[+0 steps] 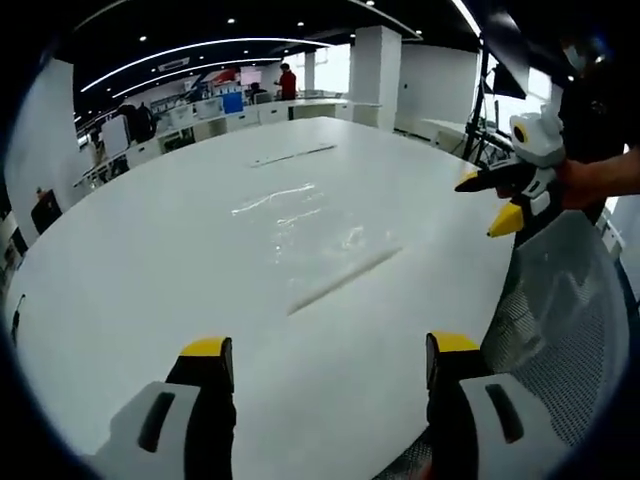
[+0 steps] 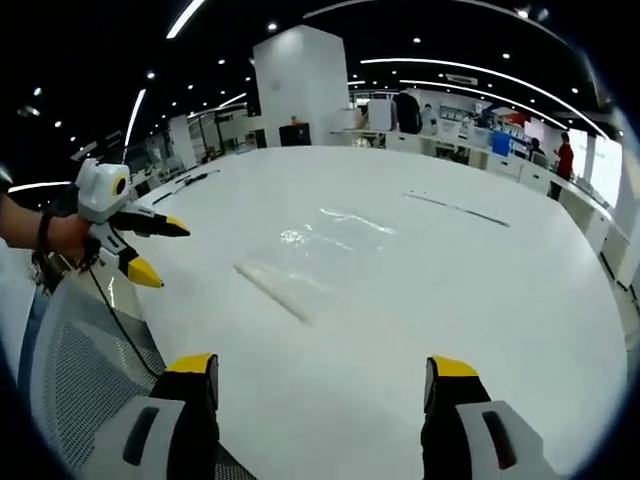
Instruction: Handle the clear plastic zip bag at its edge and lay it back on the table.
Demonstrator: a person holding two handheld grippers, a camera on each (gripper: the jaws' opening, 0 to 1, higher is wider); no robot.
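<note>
Fingers point(image 1: 205, 350) spread, empty; zip bag point(image 1: 310, 225) flat on table point(image 1: 150, 260), zip edge nearest.

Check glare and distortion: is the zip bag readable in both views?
Left gripper view: ceiling-light glare streaks the clear zip bag, outline faint on the white table; fisheye bows the table edge. Right gripper view: same glare on the bag, zip strip clearer.
</note>
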